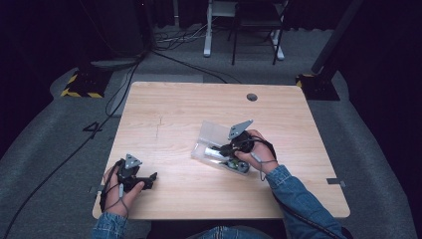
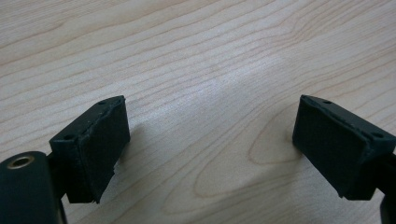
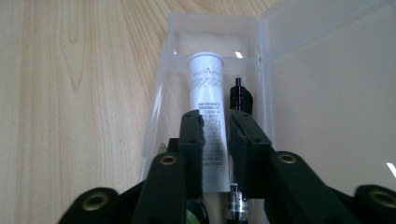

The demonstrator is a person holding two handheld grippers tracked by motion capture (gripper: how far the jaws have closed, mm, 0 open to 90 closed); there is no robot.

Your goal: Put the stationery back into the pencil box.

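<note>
The right gripper (image 3: pixel 215 122) pinches the white tube (image 3: pixel 208 100) lying in the open clear box (image 1: pixel 211 133) at the table's 4 o'clock, lift-out pending, while the left gripper (image 2: pixel 210 149) rests spread, empty.

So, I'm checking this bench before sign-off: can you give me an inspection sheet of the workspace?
Surface: light wooden table, bare apart from the box; round hole near the far edge.
Job's things: clear plastic box, lid open, holding a white tube and a thin black item beside it.
Clutter: nothing seen.
Grippers: right gripper reaches into the box, jaws either side of the white tube, contact not clear; left gripper open over bare wood, holding nothing.
Cables: black leads run across the floor left of the table.
Surroundings: grey carpet, yellow-and-black striped base, chair legs behind.
</note>
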